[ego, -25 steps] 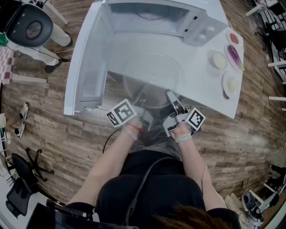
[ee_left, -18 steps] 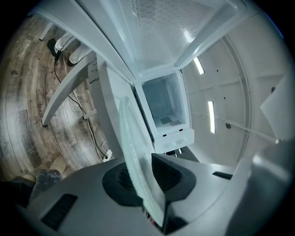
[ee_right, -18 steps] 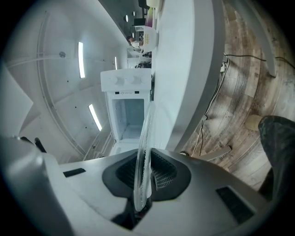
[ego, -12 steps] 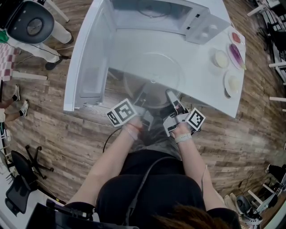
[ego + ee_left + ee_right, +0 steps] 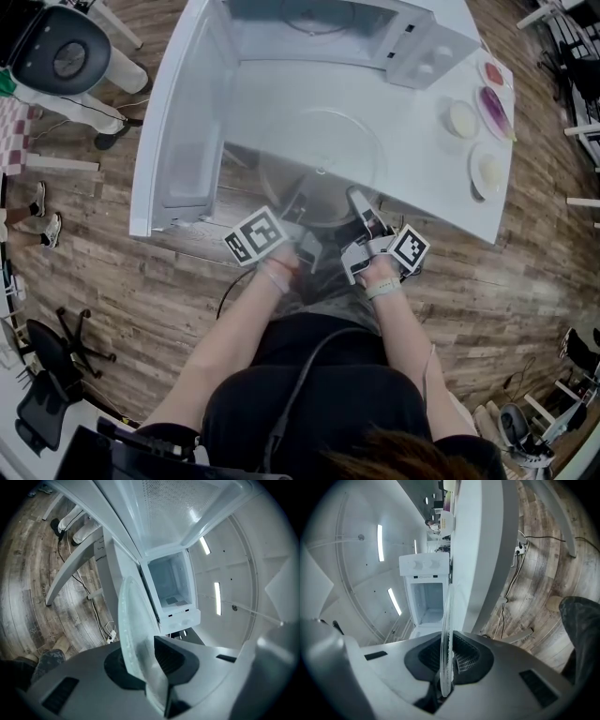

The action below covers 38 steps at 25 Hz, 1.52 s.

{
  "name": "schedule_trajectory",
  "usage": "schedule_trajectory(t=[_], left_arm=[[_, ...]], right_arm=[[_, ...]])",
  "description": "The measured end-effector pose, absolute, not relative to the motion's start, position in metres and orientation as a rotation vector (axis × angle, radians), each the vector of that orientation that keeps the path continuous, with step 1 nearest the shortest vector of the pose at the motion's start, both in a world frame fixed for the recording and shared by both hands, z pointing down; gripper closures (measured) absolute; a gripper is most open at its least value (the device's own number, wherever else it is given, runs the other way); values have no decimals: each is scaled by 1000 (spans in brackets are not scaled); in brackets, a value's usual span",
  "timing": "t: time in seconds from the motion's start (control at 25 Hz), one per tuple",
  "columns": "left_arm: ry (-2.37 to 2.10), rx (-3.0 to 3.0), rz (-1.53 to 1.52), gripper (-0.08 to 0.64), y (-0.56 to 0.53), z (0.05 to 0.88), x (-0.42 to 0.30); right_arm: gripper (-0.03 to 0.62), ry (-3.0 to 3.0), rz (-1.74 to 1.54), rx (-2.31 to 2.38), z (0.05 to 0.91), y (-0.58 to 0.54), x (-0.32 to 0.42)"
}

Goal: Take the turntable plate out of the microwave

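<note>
White table (image 5: 412, 141) with open microwave (image 5: 412, 52) and several dishes (image 5: 486, 172)

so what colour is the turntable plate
The turntable plate is clear, colourless glass, best seen in the left gripper view.

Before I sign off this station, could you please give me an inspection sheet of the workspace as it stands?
Surface: white table on a wooden floor.
Job's things: microwave at the table's far end, door open; glass turntable plate outside the cavity, over the table's near part.
Clutter: several small dishes along the table's right edge.
Grippers: left tool and right tool are each shut on the plate's near rim.
Cables: dark cable on the floor by the table's near edge.
Surroundings: office chair at far left.
</note>
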<state>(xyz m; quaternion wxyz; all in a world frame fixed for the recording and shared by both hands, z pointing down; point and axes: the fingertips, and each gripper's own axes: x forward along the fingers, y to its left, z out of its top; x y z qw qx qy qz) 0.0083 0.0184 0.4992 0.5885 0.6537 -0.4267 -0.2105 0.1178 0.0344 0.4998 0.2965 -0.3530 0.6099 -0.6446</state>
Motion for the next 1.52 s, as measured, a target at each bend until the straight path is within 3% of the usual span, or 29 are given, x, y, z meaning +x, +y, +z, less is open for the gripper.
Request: schedule_trajectory(t=[0.88, 1.08, 1.52], left_arm=[[-1003, 1466, -505, 502, 8, 509, 21], [-998, 1456, -509, 503, 2, 509, 26], [-985, 1458, -512, 503, -2, 510, 27]], right_arm=[[549, 1662, -1743, -1019, 509, 23, 127], [509, 1720, -1789, -951, 504, 33, 114], [509, 1798, -1927, -841, 505, 62, 81]])
